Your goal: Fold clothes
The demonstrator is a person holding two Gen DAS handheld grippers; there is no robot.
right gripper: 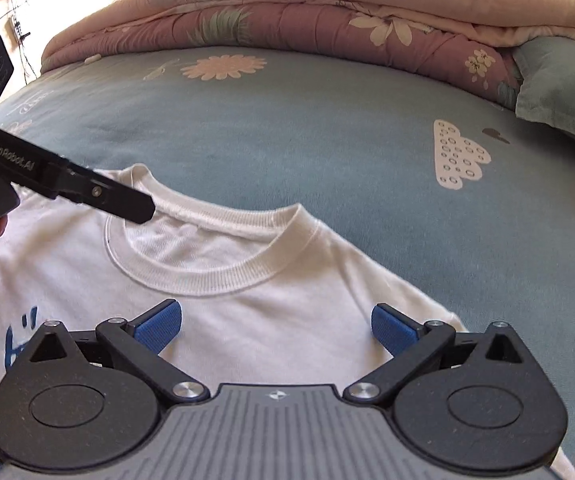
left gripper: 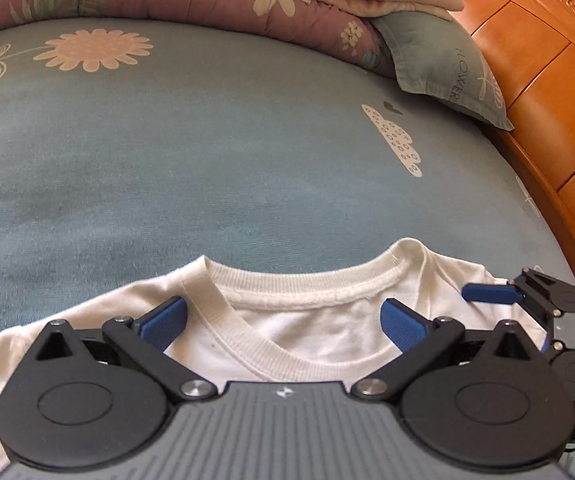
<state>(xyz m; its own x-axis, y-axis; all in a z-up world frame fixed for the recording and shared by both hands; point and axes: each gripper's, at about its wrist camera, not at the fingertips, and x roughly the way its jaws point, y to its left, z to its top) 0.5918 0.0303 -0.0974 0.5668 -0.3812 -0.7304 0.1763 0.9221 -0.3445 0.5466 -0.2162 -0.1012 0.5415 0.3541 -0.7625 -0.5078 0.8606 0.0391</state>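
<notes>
White T-shirt [right gripper: 247, 280]: lies flat on blue bed sheet [right gripper: 327, 128], collar toward folded quilt [right gripper: 307, 20]. Left hand-held gripper [left gripper: 283, 322]: fingers spread, over collar. Right hand-held gripper [right gripper: 275, 326]: fingers spread, above the shirt's shoulder.

Bright daylight pours in behind the folded quilt [right gripper: 287, 12], blowing out the top corners. The bedsheet [left gripper: 207, 160] is evenly lit with soft shadows. Heavy fisheye bending curves the wooden headboard [left gripper: 547, 100]. Mostly sharp.
</notes>
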